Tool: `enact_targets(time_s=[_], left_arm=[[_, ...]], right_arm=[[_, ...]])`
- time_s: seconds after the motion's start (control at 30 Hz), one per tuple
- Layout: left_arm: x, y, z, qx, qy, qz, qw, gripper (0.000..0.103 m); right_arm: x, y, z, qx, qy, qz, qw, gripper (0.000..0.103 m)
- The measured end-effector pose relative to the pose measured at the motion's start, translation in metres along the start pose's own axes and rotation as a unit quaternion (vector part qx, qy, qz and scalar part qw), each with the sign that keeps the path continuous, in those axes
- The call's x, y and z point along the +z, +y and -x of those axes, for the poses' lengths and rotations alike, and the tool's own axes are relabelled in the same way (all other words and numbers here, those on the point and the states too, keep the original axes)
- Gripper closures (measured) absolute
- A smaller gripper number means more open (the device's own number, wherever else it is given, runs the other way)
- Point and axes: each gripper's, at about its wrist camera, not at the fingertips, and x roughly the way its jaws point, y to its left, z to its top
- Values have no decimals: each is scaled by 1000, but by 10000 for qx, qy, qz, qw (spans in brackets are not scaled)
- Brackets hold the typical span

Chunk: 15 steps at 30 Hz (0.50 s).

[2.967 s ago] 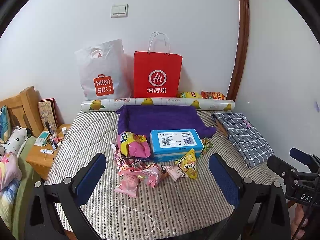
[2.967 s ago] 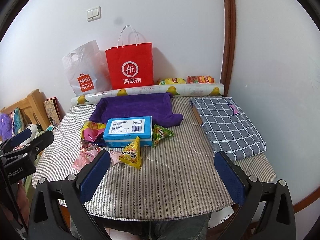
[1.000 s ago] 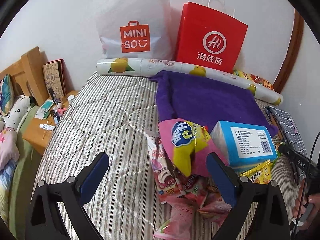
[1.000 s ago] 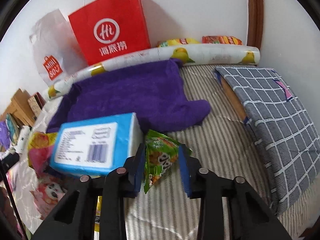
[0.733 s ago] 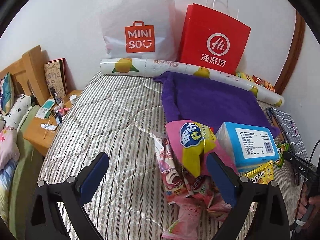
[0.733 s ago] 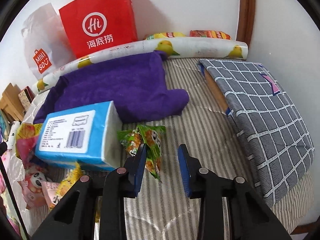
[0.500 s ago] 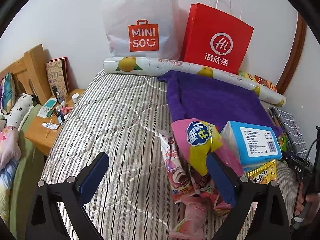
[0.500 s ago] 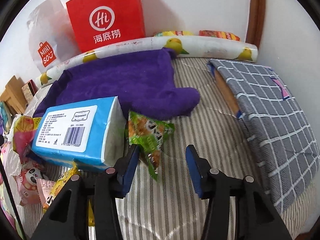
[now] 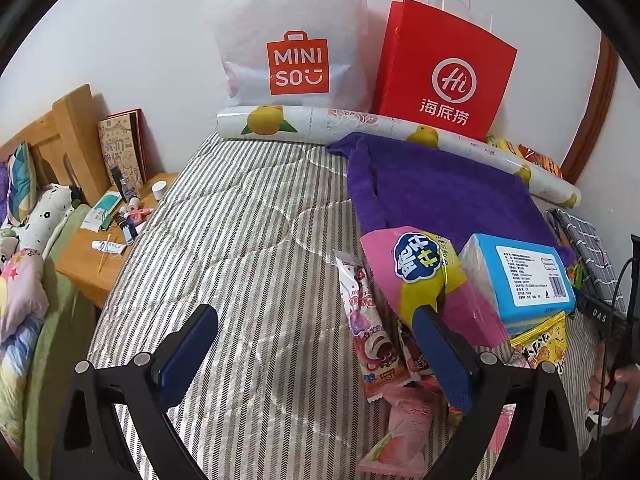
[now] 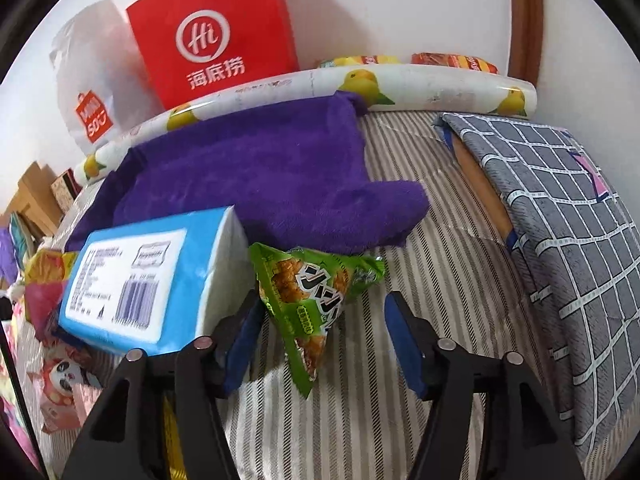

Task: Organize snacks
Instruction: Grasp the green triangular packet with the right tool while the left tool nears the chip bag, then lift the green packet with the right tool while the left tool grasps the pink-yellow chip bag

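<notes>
A green triangular snack packet [image 10: 316, 300] lies on the striped mattress between the fingers of my right gripper [image 10: 326, 344], which is open around it, with a gap on each side. A blue tissue pack [image 10: 148, 276] sits just left of it. In the left wrist view my left gripper [image 9: 316, 356] is open and empty over bare mattress, left of the snack pile: a pink-yellow bag [image 9: 424, 276], a pink wafer packet [image 9: 370, 332], a yellow packet [image 9: 544, 340] and the tissue pack [image 9: 520, 276].
A purple towel [image 10: 260, 176] lies behind the snacks. A red paper bag [image 9: 444, 72], a white Miniso bag [image 9: 296, 40] and a lemon-print roll [image 9: 360, 128] stand along the wall. A grey checked cushion [image 10: 568, 216] is at the right. A wooden bedside table [image 9: 100, 248] is at the left.
My right gripper was nearly shut around the green packet a second ago; its fingers have since spread apart. My left gripper drifted slightly left and stays open.
</notes>
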Motion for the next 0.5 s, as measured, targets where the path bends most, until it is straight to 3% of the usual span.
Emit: enact_targets(time_s=[0.07, 0.13, 0.17, 0.2, 0.5], left_arm=[[-1, 0, 0, 0, 7, -25, 10000, 5], [-2, 1, -1, 15, 16, -39, 10000, 5], [-3, 1, -1, 20, 29, -42, 10000, 5], [-3, 2, -1, 12, 37, -38, 10000, 5], [-2, -7, 0, -377, 68, -42, 9993, 5]], right_arm=[[2, -2, -4, 69, 7, -75, 9999, 40], [2, -3, -6, 174, 6, -111, 9998, 49], [2, -3, -6, 262, 11, -99, 9996, 61], [1, -2, -6, 285, 25, -79, 9996, 65], [-12, -14, 17, 120, -162, -181, 9996, 65]])
